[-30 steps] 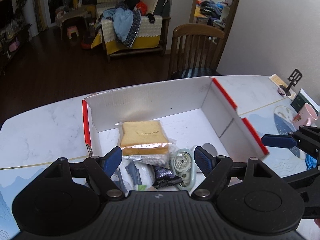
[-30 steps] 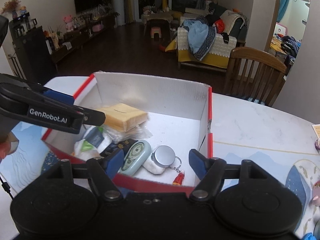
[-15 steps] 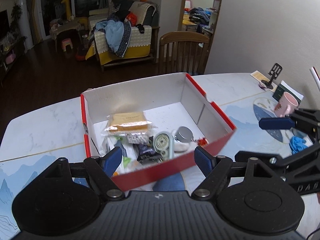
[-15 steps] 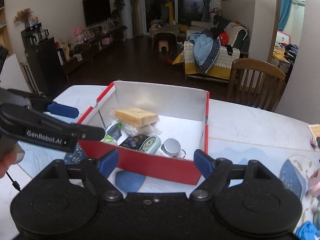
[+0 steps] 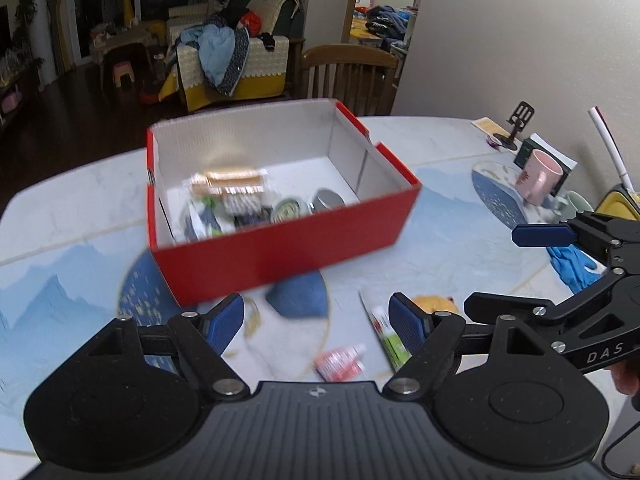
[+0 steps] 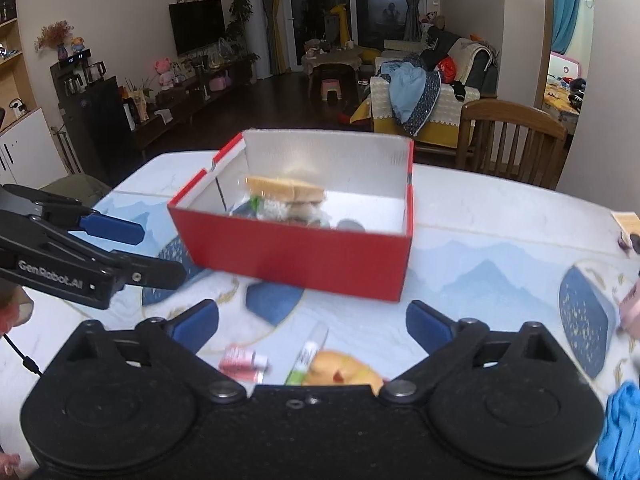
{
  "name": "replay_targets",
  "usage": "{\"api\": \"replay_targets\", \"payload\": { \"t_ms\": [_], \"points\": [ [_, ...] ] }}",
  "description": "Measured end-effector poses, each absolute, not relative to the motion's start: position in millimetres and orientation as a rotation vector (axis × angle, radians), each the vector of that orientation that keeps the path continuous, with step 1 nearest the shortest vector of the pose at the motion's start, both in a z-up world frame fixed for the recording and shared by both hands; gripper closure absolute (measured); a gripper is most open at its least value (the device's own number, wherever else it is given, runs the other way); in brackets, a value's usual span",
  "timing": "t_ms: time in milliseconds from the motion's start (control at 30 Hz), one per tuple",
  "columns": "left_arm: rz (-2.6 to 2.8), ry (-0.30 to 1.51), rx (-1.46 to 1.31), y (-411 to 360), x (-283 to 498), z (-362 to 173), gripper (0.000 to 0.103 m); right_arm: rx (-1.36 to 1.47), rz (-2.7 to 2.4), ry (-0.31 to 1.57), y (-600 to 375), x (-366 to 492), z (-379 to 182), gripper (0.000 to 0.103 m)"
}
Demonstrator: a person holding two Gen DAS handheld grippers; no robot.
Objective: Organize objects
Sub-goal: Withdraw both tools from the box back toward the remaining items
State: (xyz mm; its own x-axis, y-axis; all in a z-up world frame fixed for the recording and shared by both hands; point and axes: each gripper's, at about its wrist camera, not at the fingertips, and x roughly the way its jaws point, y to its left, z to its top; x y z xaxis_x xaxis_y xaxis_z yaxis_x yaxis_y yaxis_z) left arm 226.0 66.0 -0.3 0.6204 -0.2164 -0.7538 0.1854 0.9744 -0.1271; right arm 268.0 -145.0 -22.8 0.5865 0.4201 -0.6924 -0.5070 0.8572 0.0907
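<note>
both grippers empty, red box ahead on the table

your left gripper [image 5: 316, 322] hangs above the table [image 5: 452, 216] with its blue pads apart and nothing between them; its jaws are opening a little. your right gripper [image 6: 312, 326] is spreading its jaws wide, and they too grasp nothing.

the red cardboard box [image 5: 280, 248] sits ahead of both grippers on the marble-patterned table, open at the top, white inside. in it you can see a wrapped slice of bread [image 5: 228, 180], a round metal tin [image 5: 326, 200], a greenish round tape-like item [image 5: 290, 210] and some small packets, all blurred.

loose on the table between you and the box lie a small pink bottle [image 5: 340, 362], a green and white tube [image 5: 386, 334] and a yellow-orange soft thing [image 6: 340, 368]. the tube lies just beside your left gripper's right pad, partly hidden by it. the yellow thing is half hidden under the right gripper's body.

off to the right of the table stand a pink mug [image 5: 538, 178], a pale green cup [image 5: 574, 206], a black phone stand [image 5: 518, 124] and a crumpled blue cloth [image 5: 572, 264]. a wooden chair [image 6: 512, 140] stands behind the table's far edge. nothing stands between the grippers and the loose items on the table.
</note>
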Motion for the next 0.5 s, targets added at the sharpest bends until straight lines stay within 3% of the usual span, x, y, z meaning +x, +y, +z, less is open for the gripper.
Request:
{"api": "replay_targets", "payload": {
  "t_ms": [33, 67, 233, 300, 500],
  "points": [
    [-0.234, 0.875, -0.046, 65, 222, -3, 0.011, -0.123, 0.538, 0.778, -147, 265, -25, 0.001],
    [-0.237, 0.877, -0.051, 64, 219, -6, 0.009, -0.125, 0.534, 0.782, -148, 264, -28, 0.001],
    [-0.25, 0.889, -0.059, 56, 205, -22, 0.007, -0.126, 0.506, 0.809, -155, 258, -43, 0.001],
    [-0.248, 0.897, -0.071, 54, 202, -30, 0.001, -0.123, 0.492, 0.82, -157, 256, -50, 0.001],
    [-0.227, 0.93, -0.114, 52, 195, -53, 0.0, -0.114, 0.455, 0.847, -160, 254, -68, 0.001]
  ]
}}
